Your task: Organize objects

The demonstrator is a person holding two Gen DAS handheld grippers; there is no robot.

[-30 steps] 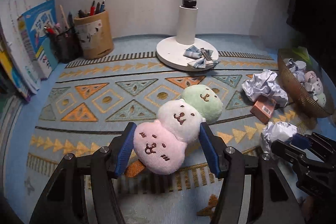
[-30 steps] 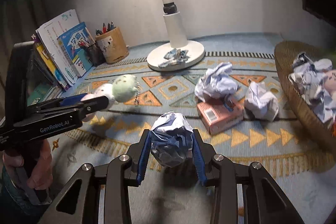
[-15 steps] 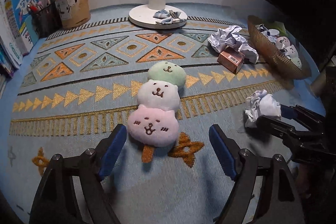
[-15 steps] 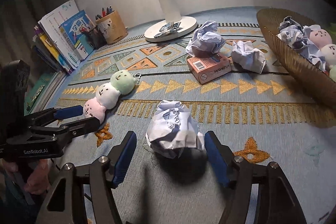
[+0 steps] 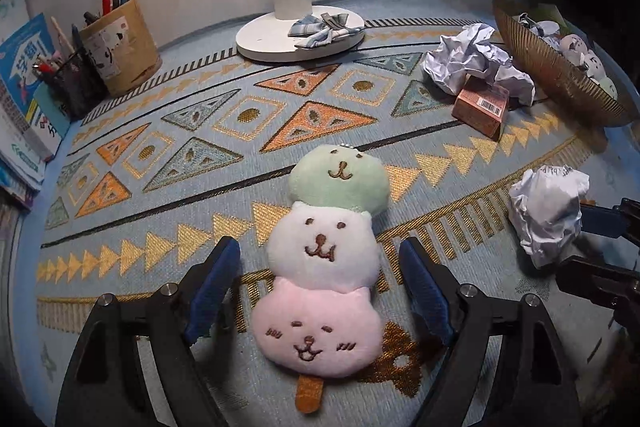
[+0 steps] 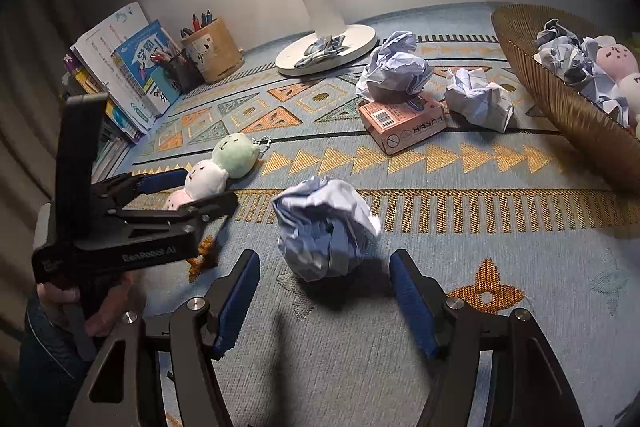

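A plush skewer toy (image 5: 324,259) with green, white and pink faces lies flat on the patterned mat; it also shows in the right wrist view (image 6: 216,173). My left gripper (image 5: 320,291) is open, its blue pads on either side of the toy's lower half, not touching. A crumpled paper ball (image 6: 324,233) lies on the mat just ahead of my open right gripper (image 6: 324,303), which stands a little behind it. The same ball (image 5: 546,215) shows at the right of the left wrist view, beside the right gripper's tips.
A woven basket (image 6: 560,95) with paper balls and plush toys sits at the right. A pink card box (image 6: 402,125), two more paper balls (image 6: 394,69), a white lamp base (image 5: 300,35) with a cloth bow, pen holders (image 5: 116,47) and books (image 6: 132,67) stand around the mat.
Both grippers have opened and let go: the plush toy and the paper ball now lie on the mat. The left gripper has moved forward around the toy's lower half.
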